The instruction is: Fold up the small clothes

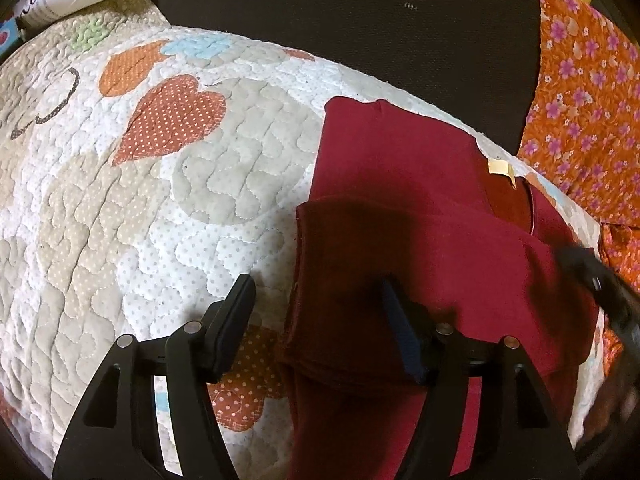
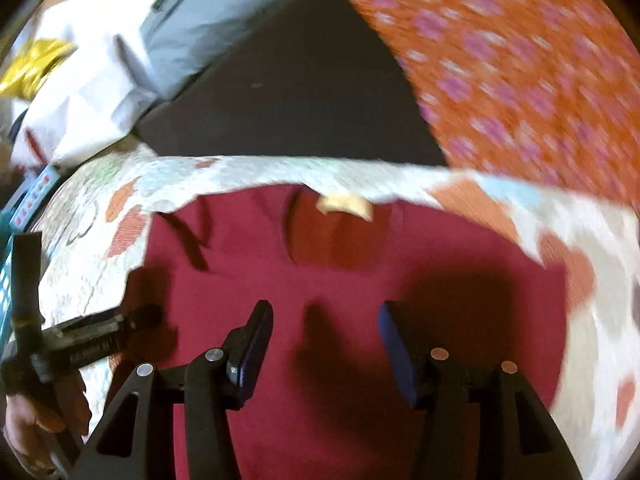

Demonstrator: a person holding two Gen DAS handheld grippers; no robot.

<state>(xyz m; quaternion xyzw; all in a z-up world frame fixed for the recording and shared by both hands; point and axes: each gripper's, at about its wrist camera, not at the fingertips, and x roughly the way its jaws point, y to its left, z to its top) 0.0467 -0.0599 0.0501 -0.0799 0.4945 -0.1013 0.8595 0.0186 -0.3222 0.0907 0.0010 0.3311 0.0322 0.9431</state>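
- Here's the dark red shirt, lying on the patchwork quilt with its collar and pale neck label pointing away toward the black chair back.
- One flap is already folded over: a doubled panel with a stitched hem covers the near part of the shirt, its edge running roughly toward and away from the left wrist camera.
- Left gripper: fingers apart, nothing pinched. Its left finger hangs over bare quilt, its right finger over the red cloth, so that hemmed edge sits right between them.
- Right gripper: fingers spread too, hovering over the middle of the shirt and empty, collar straight ahead of it. The picture is blurred, so whether the tips touch fabric I can't tell.
- From the right wrist view, the other gripper shows at the lower left with a hand around its handle, at the shirt's left edge.
- Key relation: the shirt's long axis runs away from both grippers, collar far, hem near. The left one is closer to the folded side edge; the right one covers the centre and the unfolded side, by my read.
- Next fold likely comes from that right-hand side.
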